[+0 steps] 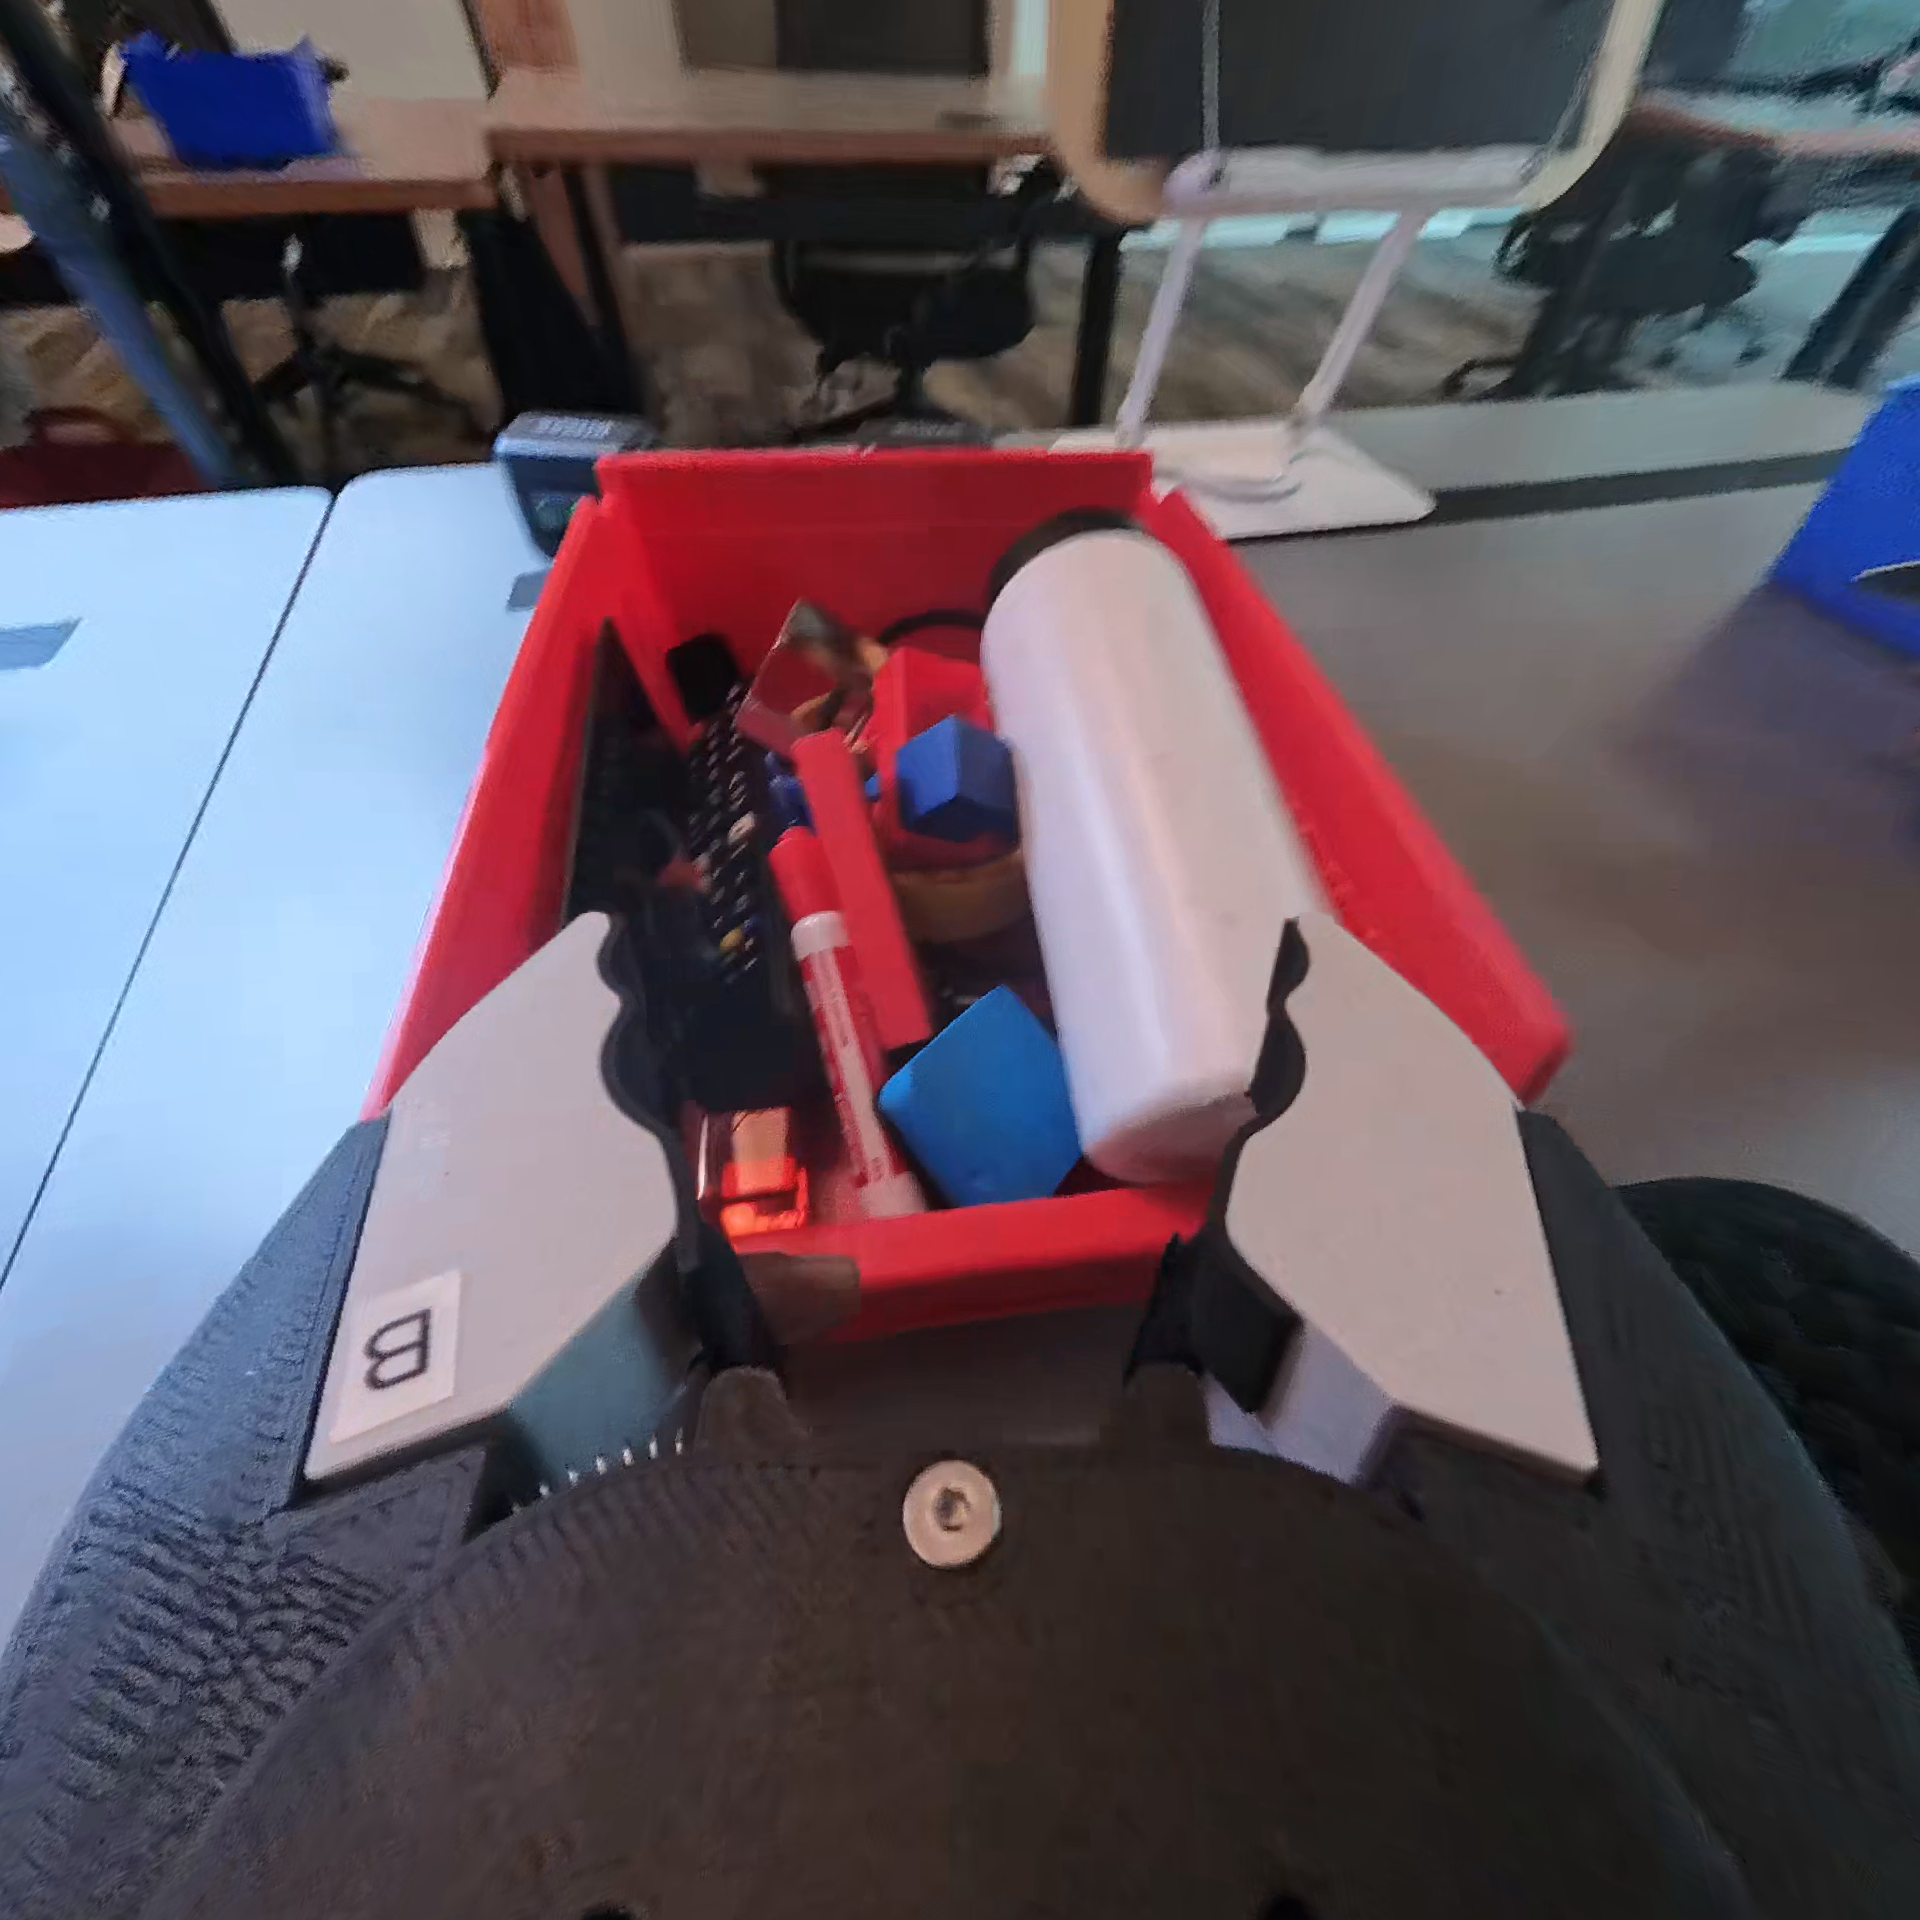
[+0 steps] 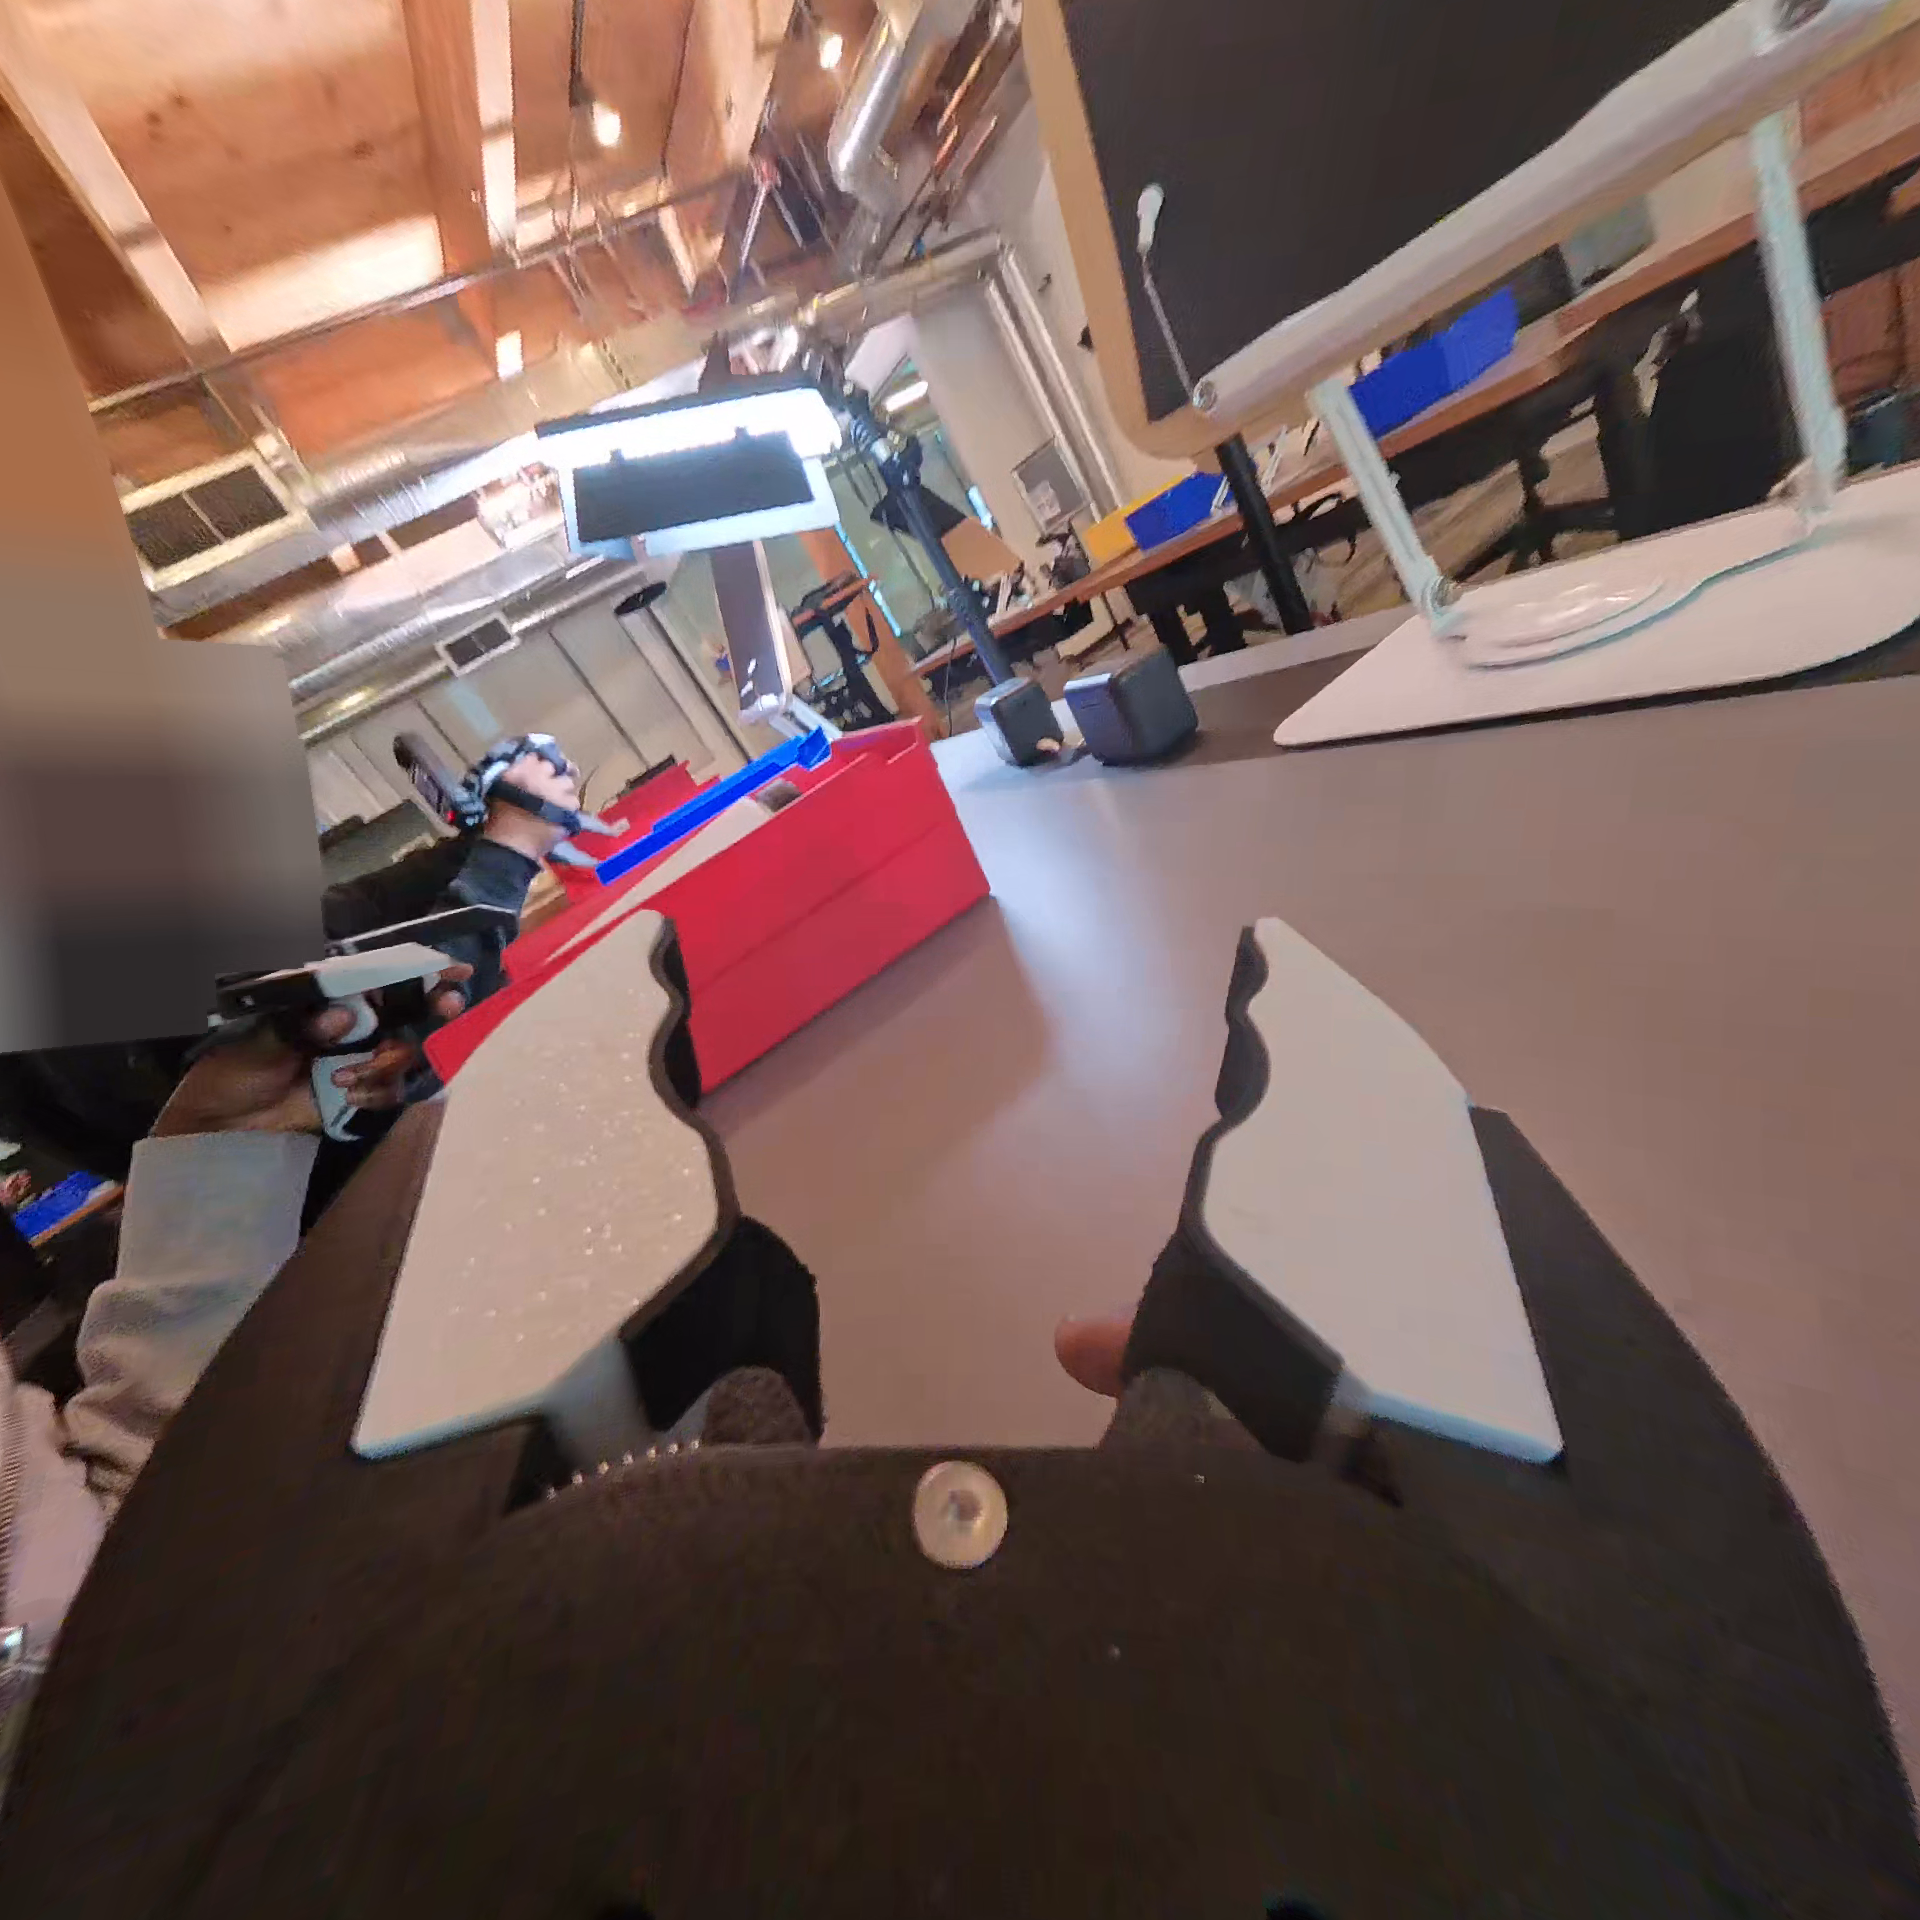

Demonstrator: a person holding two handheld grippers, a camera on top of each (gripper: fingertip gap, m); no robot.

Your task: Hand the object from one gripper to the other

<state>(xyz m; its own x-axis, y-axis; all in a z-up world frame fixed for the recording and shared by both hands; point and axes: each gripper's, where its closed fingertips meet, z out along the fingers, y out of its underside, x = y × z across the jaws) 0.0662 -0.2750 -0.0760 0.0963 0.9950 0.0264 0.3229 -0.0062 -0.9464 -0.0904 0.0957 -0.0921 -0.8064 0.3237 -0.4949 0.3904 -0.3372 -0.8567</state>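
A red bin [image 1: 997, 1257] stands on the grey table and holds a white bottle [image 1: 1132, 831], a red marker [image 1: 831, 997], blue blocks [image 1: 982, 1101], a black comb-like piece [image 1: 717, 883] and other small items. My left gripper [image 1: 951, 935] is open and empty, hovering over the near end of the bin, its fingers either side of the marker, a blue block and the bottle's base. My right gripper [image 2: 956, 930] is open and empty, low over bare grey table [image 2: 1351, 852], to the right of the red bin [image 2: 831, 894]. The left gripper [image 2: 343, 987] shows in a hand at the far left.
A white stand with a flat base [image 2: 1610, 634] sits at the table's back right. Two small dark cubes [image 2: 1132, 707] stand behind the bin. A blue bin [image 1: 1860, 540] is at the right edge. A white table [image 1: 156, 831] adjoins on the left. Another person's hand [image 2: 520, 790] is behind. My right gripper's tips are some 30 cm from the flat base [image 2: 1610, 634]. Look for it in the left wrist view [image 1: 1286, 482] too.
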